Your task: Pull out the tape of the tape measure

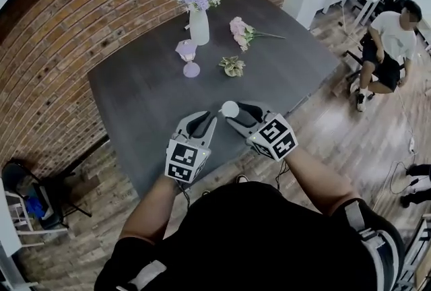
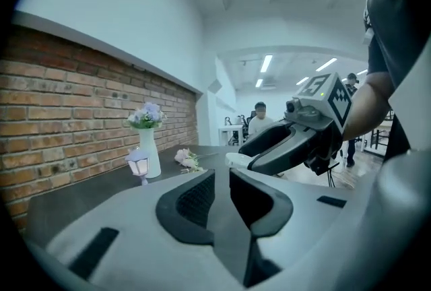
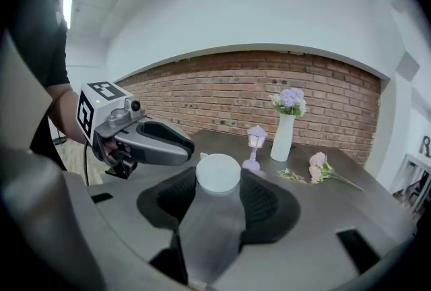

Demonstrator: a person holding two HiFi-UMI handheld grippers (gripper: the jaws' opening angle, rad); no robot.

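Bench (image 1: 155, 94): dark top, large. Both tongs hang over its near edge, close to the wearer's body.

Right tongs (image 3: 217, 183): clamped on the white round tape measure (image 3: 217, 172), pads on both its sides, case held up off the bench. Left tongs (image 2: 222, 180): narrow slit between the pads, nothing in it, tips just beside the right tongs and aimed roughly at the case.

Step, by my read: case secured, tape not yet drawn, no blade showing. The tape's end tab is too small to make out for sure.

Next move probably needs the left tongs to open a little, find the tab at the case rim and pinch it, then the two tongs pull apart while the right holds the case firm. Thin tab, smooth case: slip is the risk.

Room:
- Brick wall (image 1: 81, 20) runs along the bench's left side, well apart from the tongs.
- A seated person (image 1: 387, 47) is far right, clear of the work.
- The near bench edge sits right under the tongs, with floor below if the case drops.
- The vase of flowers (image 1: 199, 25), small lantern (image 1: 188, 54) and loose flowers (image 1: 241, 30) stand at the far half, well ahead.
- Sideways pull over the bare near half looks free.
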